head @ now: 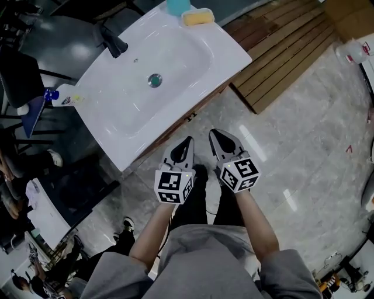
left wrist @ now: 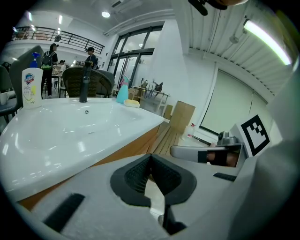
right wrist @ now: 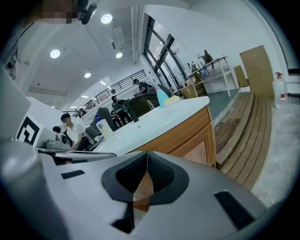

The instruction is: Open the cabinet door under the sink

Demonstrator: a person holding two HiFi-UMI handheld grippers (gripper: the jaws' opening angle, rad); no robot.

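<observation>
The white sink top point(head: 193, 70) sits on a wooden cabinet, of which only a thin brown edge point(head: 201, 107) shows from the head view. The cabinet front point(right wrist: 199, 140) with a framed door panel shows in the right gripper view, and as a wood strip point(left wrist: 129, 147) under the basin in the left gripper view. My left gripper point(head: 188, 141) and right gripper point(head: 213, 133) hover side by side just in front of the sink's rim, above the floor. Both are shut with tips touching and nothing between them point(left wrist: 150, 157) point(right wrist: 146, 153). No door handle is clearly visible.
On the sink are a black faucet point(head: 112, 41), a drain point(head: 155, 80), a yellow sponge point(head: 198, 17) and a teal bottle point(head: 177, 6); a white soap bottle point(head: 64, 96) lies at the left edge. Wooden decking point(head: 283, 52) lies right of the cabinet. People stand far behind.
</observation>
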